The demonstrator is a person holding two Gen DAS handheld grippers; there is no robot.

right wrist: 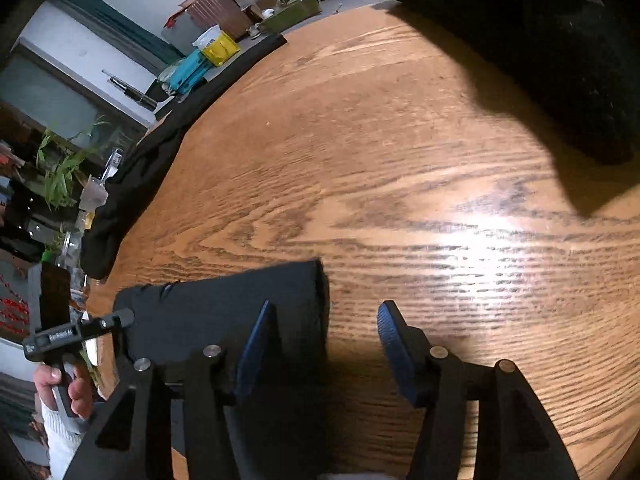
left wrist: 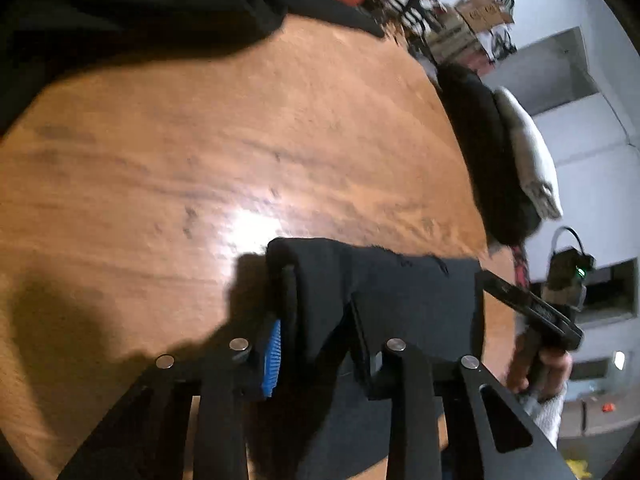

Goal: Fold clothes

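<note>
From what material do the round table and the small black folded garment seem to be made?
The round brown table looks like wood, perhaps oak or a veneer, with a glossy varnish: strong grain lines and a bright reflection. The small black folded garment looks like soft matte knit fabric: no shine, rounded fold, loose threads at its edge.

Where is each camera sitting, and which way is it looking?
Left wrist view: sits on the left tongs, looking down along them at the folded black cloth pinched between their fingers on the brown wooden table; the other hand shows at right.
Right wrist view: sits on the right tongs, looking down at the table; they stand open over the cloth's edge; the other hand shows at left.
Both views share the cloth, the table and the big black clothes pile.
</note>
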